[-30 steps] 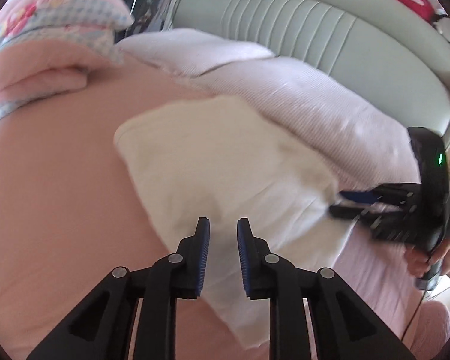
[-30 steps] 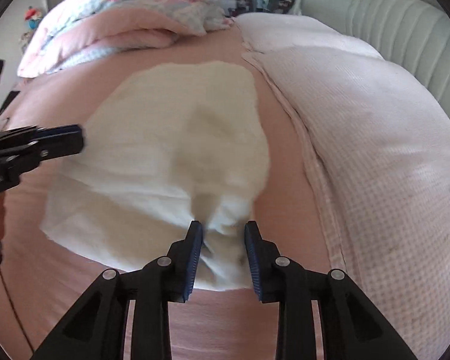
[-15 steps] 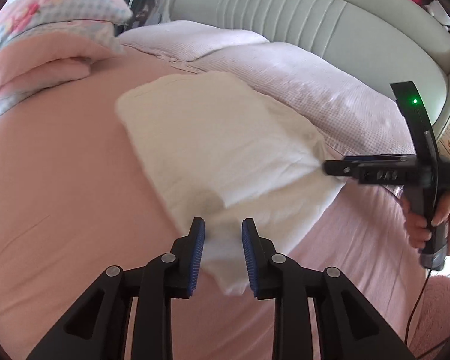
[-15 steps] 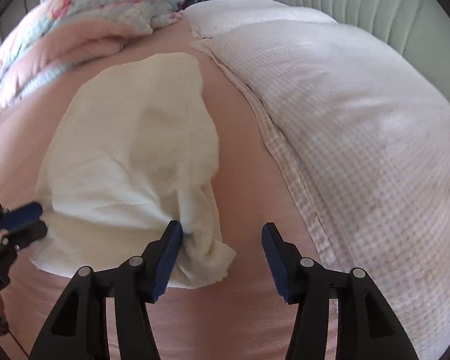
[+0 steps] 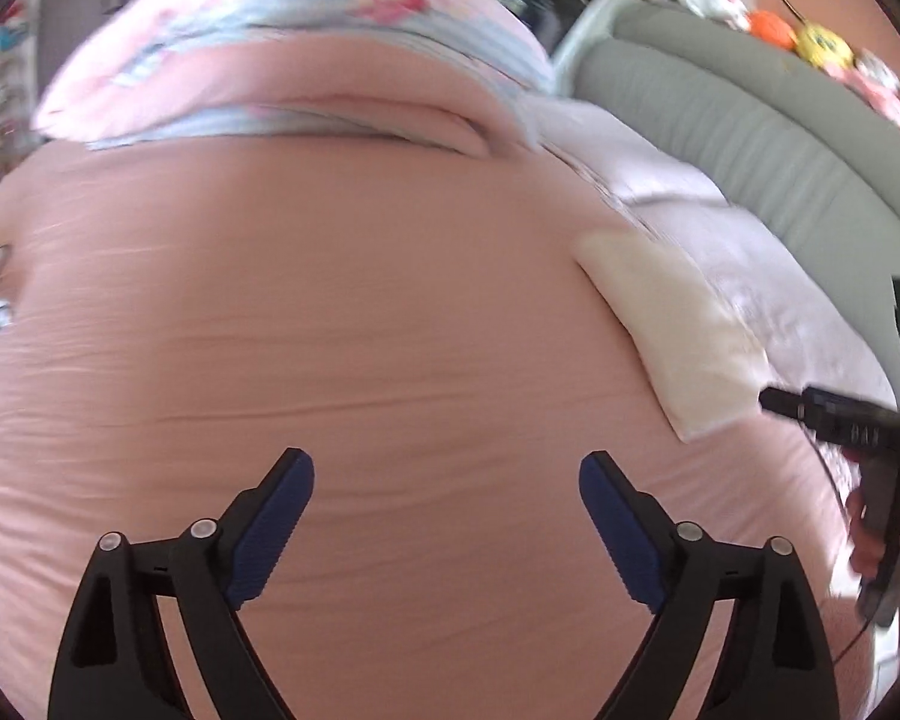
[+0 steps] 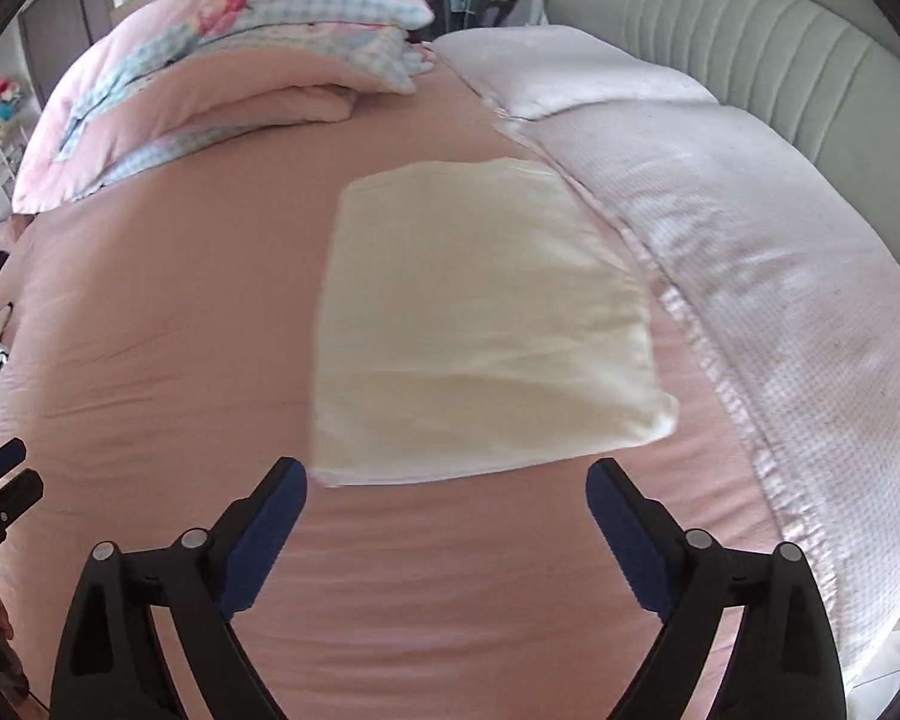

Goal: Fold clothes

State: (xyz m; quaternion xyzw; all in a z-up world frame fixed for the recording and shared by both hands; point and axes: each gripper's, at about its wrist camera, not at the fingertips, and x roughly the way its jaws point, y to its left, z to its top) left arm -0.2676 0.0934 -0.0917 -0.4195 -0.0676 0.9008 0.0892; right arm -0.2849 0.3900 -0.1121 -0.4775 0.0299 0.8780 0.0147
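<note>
A folded cream cloth [image 6: 480,330] lies flat on the pink bed sheet [image 6: 162,324], beside the pale pillows. In the left wrist view the same cloth [image 5: 672,324] sits far right. My right gripper [image 6: 447,492] hangs just short of the cloth's near edge, its jaws opening wide, with nothing between them. My left gripper [image 5: 447,480] is over bare sheet, well left of the cloth, its jaws opening wide and empty. The right gripper [image 5: 810,408], held by a hand, shows at the right edge of the left wrist view.
A folded pink and blue quilt [image 6: 222,60] is piled at the far side of the bed. Two pale checked pillows [image 6: 750,252] lie along a grey padded headboard [image 6: 750,24]. Toys [image 5: 810,42] sit on the headboard ledge.
Both grippers let go of the cloth and opened wide. The left one swung away to the left over bare sheet; the right one drew back and up. The cloth now lies folded.
</note>
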